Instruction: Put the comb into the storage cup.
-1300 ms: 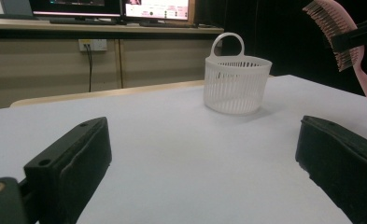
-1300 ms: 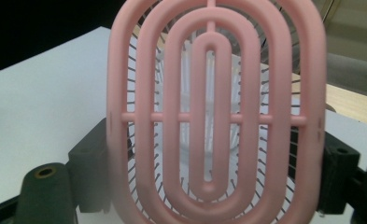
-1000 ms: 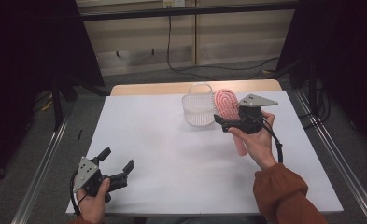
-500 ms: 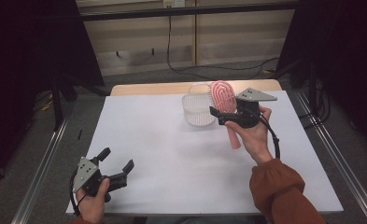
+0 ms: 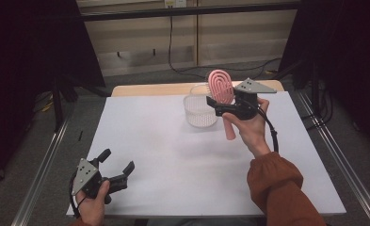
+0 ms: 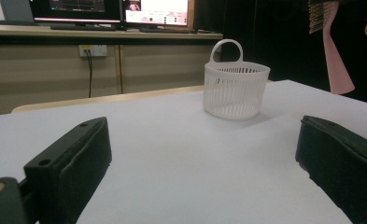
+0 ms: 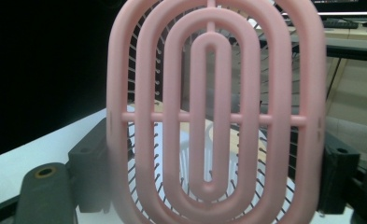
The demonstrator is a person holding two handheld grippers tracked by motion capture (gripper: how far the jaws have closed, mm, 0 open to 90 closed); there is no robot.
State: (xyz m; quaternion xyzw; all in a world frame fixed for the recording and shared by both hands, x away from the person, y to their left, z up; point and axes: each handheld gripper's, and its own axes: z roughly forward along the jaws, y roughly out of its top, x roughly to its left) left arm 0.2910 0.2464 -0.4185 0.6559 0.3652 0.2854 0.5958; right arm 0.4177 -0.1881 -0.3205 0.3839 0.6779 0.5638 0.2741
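Observation:
My right gripper (image 5: 215, 106) is shut on a pink hairbrush (image 5: 220, 86), held upright above the table just right of a white slatted basket (image 5: 200, 110). The brush's handle (image 5: 229, 129) hangs down past the person's hand. In the right gripper view the hairbrush head (image 7: 214, 112) stands between both jaws with its back toward the camera, and the basket (image 7: 190, 163) shows through its slots. My left gripper (image 5: 118, 160) rests open at the table's front left, nothing between its jaws. From the left gripper view, the basket (image 6: 236, 88) stands far ahead and the hairbrush (image 6: 333, 51) hangs at upper right.
The white table top (image 5: 173, 155) stretches between the two grippers. A wooden edge (image 5: 149, 89) runs along its far side. Metal rails (image 5: 41, 165) flank the table. A wall with cables and monitors (image 6: 102, 9) lies beyond.
My right gripper has carried the hairbrush a little left and up, closer to the basket, and the brush stands more upright. The left gripper has stayed put.

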